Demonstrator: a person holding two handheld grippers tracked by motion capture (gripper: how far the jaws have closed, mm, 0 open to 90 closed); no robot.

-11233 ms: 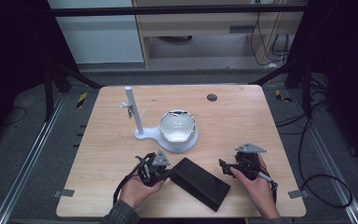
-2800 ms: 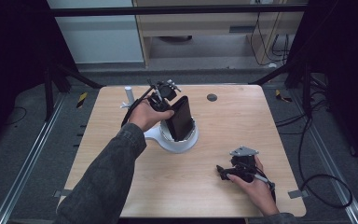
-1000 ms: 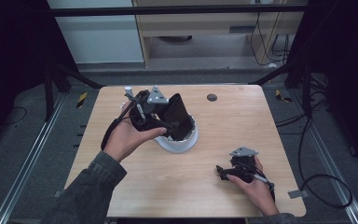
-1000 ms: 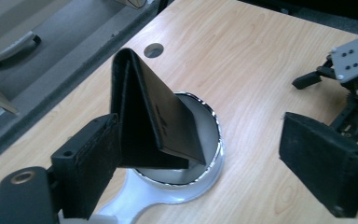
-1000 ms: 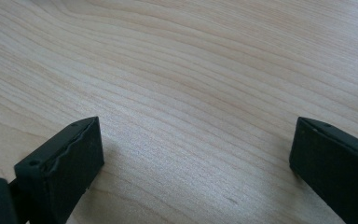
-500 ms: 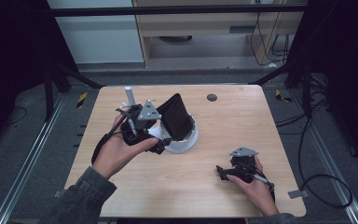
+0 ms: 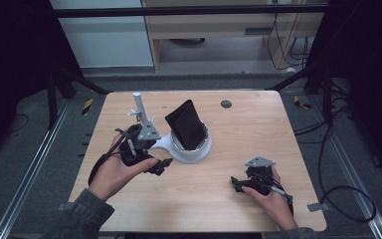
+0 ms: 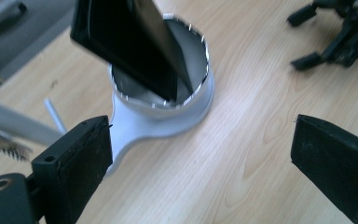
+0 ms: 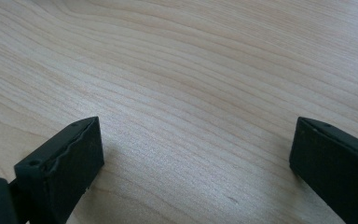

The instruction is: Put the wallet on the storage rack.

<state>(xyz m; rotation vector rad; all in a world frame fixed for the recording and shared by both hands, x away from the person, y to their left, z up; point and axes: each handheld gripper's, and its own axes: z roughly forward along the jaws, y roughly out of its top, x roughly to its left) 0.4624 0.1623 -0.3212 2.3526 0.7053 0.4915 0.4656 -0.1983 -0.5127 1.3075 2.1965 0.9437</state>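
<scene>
- No brand, label or writing is legible on anything; the black wallet (image 7: 186, 124) is showing plain dark faces in both the high view and the left gripper view.
- The wallet is standing tilted inside the white round holder (image 7: 194, 147), its lower end down in the cup and its upper end leaning toward the far left of the tabletop (image 7: 258, 124).
- The left gripper (image 7: 161, 166) is hovering just beside the holder's flat white base, held in the person's left hand (image 7: 114, 172); its jaws are standing wide apart with nothing between them.
- The left gripper view is showing what the high view is not: the cup's jagged, thin rim (image 8: 200, 42) and the wallet's glossy face (image 8: 126, 42) angling down into it, clear of both jaws.
- That same view is also catching the right gripper (image 8: 307, 37) farther off at the upper right.
- The right gripper (image 7: 235, 182) is resting low near the tabletop's near right part, held in the right hand (image 7: 273, 199), well apart from the holder.
- The right gripper view is looking along bare wood grain (image 9: 191, 93), its jaws spread wide and released, gripping nothing.
- The high view alone is showing a white upright post (image 7: 140, 104) behind the left gripper and a small dark disc (image 7: 226, 104) near the far edge.
</scene>
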